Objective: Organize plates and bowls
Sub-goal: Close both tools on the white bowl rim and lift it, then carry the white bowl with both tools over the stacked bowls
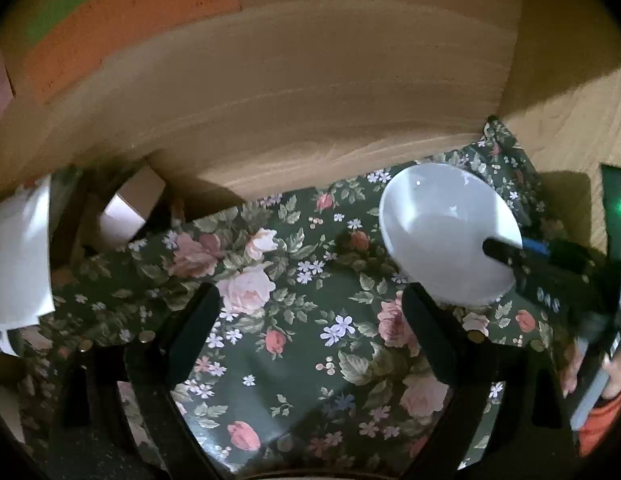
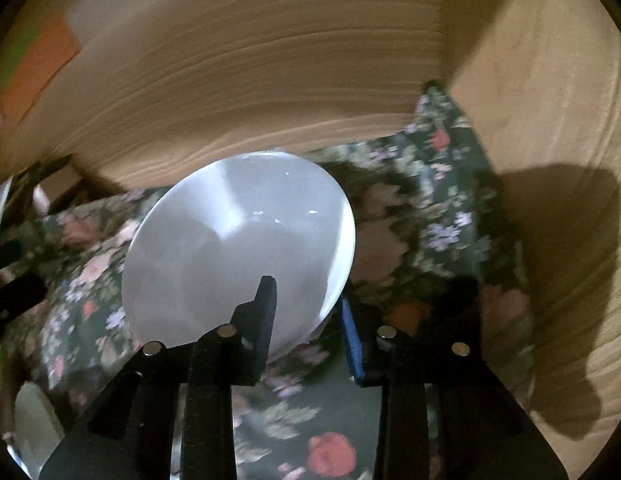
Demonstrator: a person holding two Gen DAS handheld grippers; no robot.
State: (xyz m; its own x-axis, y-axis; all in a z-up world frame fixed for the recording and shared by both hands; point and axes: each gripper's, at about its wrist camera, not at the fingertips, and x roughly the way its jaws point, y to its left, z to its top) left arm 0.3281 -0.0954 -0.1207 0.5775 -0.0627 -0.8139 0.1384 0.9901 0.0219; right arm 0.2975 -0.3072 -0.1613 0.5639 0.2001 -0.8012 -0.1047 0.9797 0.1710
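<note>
A white bowl (image 1: 442, 232) sits tilted on the dark floral cloth (image 1: 294, 288), near the back right corner of a wooden compartment. My right gripper (image 2: 306, 294) straddles the bowl's near rim. Its black finger (image 2: 266, 304) is inside the bowl (image 2: 230, 248) and its blue-padded finger (image 2: 350, 336) is outside, clamping the wall. In the left wrist view the right gripper (image 1: 514, 246) reaches over the rim from the right. My left gripper (image 1: 310, 308) hangs open over the bare cloth to the left of the bowl, with nothing between its fingers.
A wooden back wall (image 1: 310, 92) and right side wall (image 2: 550, 140) close in the space. A white object (image 1: 18, 256) and a small cardboard box (image 1: 130, 208) lie at the far left. A person's hand with an orange sleeve (image 1: 606, 420) shows at the lower right.
</note>
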